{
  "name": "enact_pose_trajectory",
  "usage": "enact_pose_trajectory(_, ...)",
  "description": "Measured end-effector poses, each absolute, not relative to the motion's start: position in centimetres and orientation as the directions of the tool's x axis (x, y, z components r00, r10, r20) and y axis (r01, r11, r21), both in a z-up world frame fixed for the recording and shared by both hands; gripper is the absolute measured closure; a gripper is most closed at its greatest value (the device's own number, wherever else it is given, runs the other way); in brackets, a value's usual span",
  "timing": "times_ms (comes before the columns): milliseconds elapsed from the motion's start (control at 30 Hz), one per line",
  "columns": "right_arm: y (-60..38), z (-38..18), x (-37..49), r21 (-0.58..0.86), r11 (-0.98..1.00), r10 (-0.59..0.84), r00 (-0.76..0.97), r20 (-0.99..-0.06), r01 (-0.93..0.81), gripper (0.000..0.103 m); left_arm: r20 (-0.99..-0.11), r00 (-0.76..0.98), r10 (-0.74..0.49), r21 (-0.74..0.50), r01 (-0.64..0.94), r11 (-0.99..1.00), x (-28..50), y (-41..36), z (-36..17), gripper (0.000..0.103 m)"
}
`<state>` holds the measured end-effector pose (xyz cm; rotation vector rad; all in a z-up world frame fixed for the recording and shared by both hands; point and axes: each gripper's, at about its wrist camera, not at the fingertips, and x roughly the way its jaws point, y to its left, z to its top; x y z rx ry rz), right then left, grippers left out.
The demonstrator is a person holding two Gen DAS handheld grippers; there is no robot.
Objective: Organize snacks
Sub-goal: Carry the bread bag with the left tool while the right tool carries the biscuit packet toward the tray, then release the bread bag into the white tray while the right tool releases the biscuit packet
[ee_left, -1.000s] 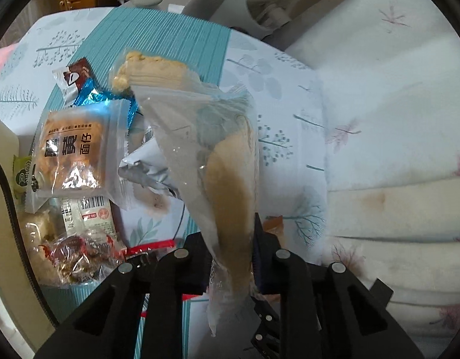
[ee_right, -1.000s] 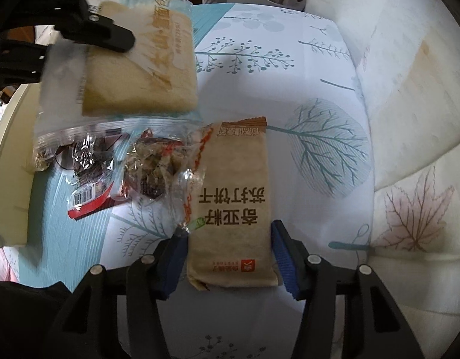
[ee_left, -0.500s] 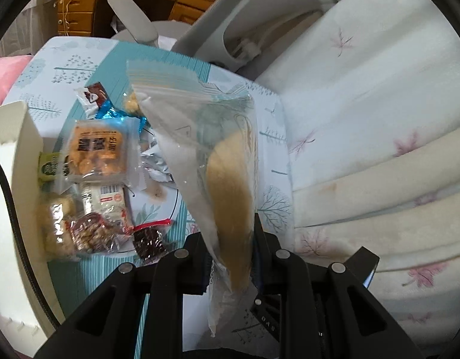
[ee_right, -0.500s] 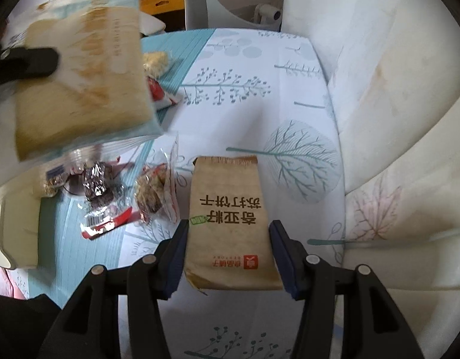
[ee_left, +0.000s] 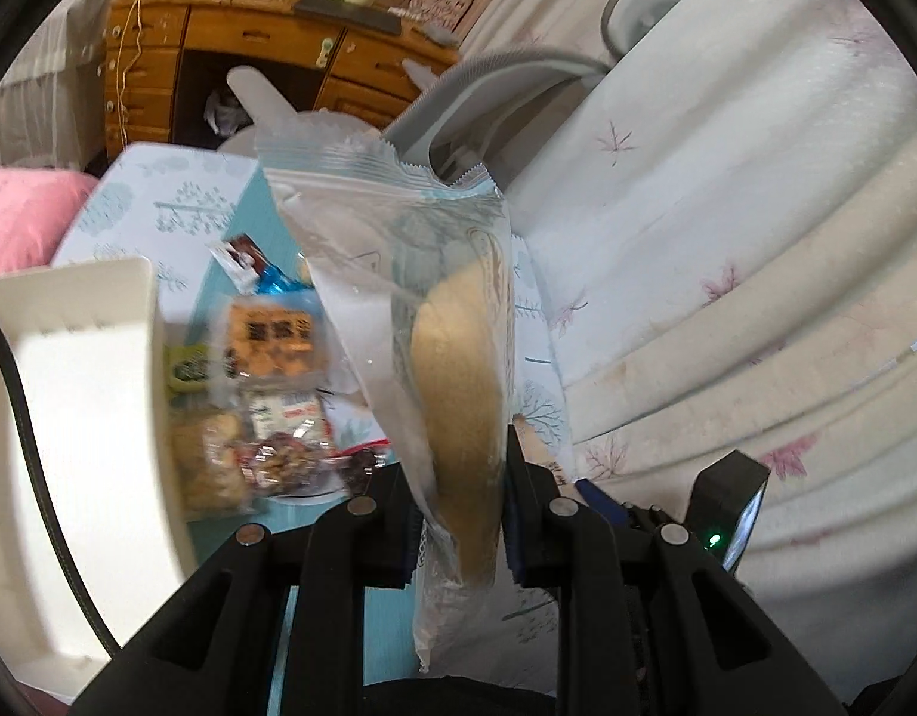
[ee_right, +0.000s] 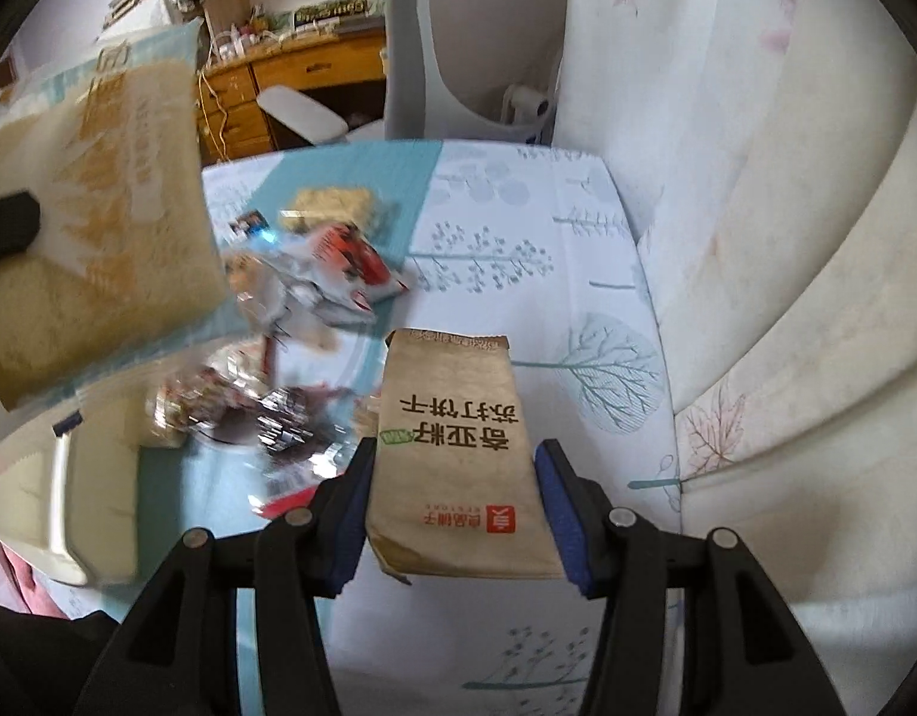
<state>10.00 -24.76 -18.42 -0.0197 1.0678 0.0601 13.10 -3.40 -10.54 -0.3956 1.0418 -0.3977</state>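
Tree-print tablecloth (ee_right: pixel 518 250) strewn with snack packets (ee_left: pixel 273 352) beside white bin (ee_left: pixel 82 406), wooden desk (ee_left: pixel 231 53) behind; left gripper (ee_left: pixel 458 513) pinches clear bread bag (ee_left: pixel 434 328) aloft, right gripper (ee_right: pixel 455 513) clamps brown cracker pack (ee_right: pixel 458 453).

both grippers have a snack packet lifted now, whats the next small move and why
Probably carry the clear-wrapped cake packet in the left gripper over to the white bin at its left and lower it in. That packet is clamped and off the table, the bin stands open beside the snack pile, and the right gripper holds the brown cracker packet.
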Motion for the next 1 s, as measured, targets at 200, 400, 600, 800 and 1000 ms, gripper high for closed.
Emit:
enact_pose_trajectory(200, -21.3, -15.8, 9.1, 0.038, 0.999, 0.05, 0.526, -0.849, -0.033, 0.05, -0.742, 0.479, -0.469, -0.454, 0.155, 0.878, 11.4, 1.0, -8.7, 0.083)
enact_pose_trajectory(400, -16.8, -13.5, 8.2, 0.073, 0.995, 0.095, 0.571, -0.815, -0.063, 0.05, -0.749, 0.504, -0.431, -0.424, 0.136, 0.895, 10.5, 6.2, -8.2, 0.083)
enact_pose_trajectory(600, -12.1, -12.3, 7.4, 0.103, 0.991, 0.135, 0.606, -0.784, -0.087, 0.05, -0.764, 0.508, -0.397, -0.386, 0.131, 0.913, 10.0, 10.4, -8.6, 0.083)
enact_pose_trajectory(800, -7.2, -12.0, 6.5, 0.15, 0.982, 0.187, 0.621, -0.761, -0.113, 0.05, -0.784, 0.503, -0.365, -0.348, 0.132, 0.928, 9.4, 14.8, -9.2, 0.083)
enact_pose_trajectory(1000, -2.2, -12.8, 5.5, 0.183, 0.972, 0.234, 0.609, -0.758, -0.146, 0.05, -0.819, 0.479, -0.317, -0.288, 0.135, 0.948, 8.9, 17.7, -10.4, 0.083)
